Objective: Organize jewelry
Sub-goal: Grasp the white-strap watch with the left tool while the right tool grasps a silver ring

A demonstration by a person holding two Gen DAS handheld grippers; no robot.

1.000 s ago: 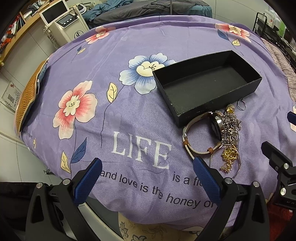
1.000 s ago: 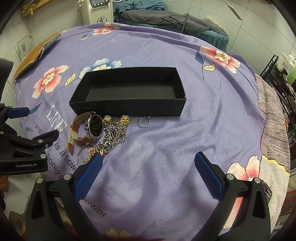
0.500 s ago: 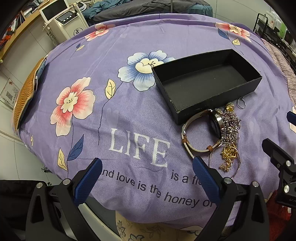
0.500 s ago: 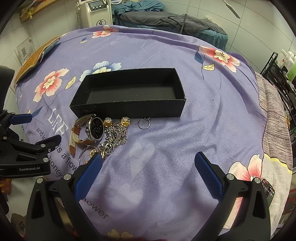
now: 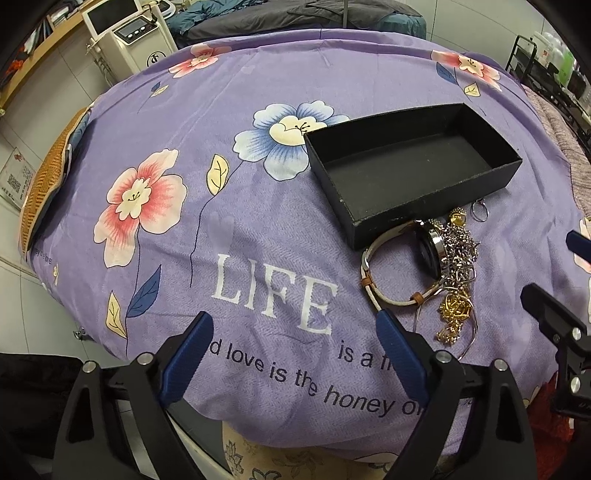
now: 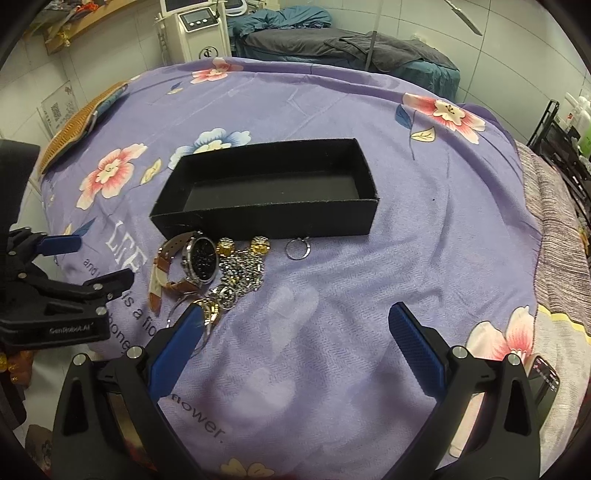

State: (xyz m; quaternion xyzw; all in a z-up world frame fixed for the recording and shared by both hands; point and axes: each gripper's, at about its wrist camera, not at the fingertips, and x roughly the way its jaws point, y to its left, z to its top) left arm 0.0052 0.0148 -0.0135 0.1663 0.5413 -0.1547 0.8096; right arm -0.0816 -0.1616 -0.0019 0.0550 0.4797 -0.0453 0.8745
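An empty black box (image 5: 413, 173) (image 6: 266, 192) lies on a purple flowered sheet (image 5: 184, 147). Just in front of it is a jewelry pile: a watch with a tan and white strap (image 6: 199, 262) (image 5: 428, 251), a silver chain (image 6: 242, 269) (image 5: 460, 251), two gold beads (image 6: 258, 245), gold pieces (image 5: 454, 314) and a silver ring (image 6: 297, 248) (image 5: 479, 210). My left gripper (image 5: 293, 336) is open and empty, left of the pile. My right gripper (image 6: 295, 325) is open and empty, just in front of the pile.
The sheet covers a bed with a woven orange cushion (image 6: 81, 122) at its left edge. A white machine (image 6: 195, 33) and a second bed with dark bedding (image 6: 351, 51) stand behind. A black rack with bottles (image 6: 565, 129) is at the right.
Both grippers have shifted slightly, so the box and jewelry sit a little differently in view. Nothing on the sheet has moved and both grippers stay open.
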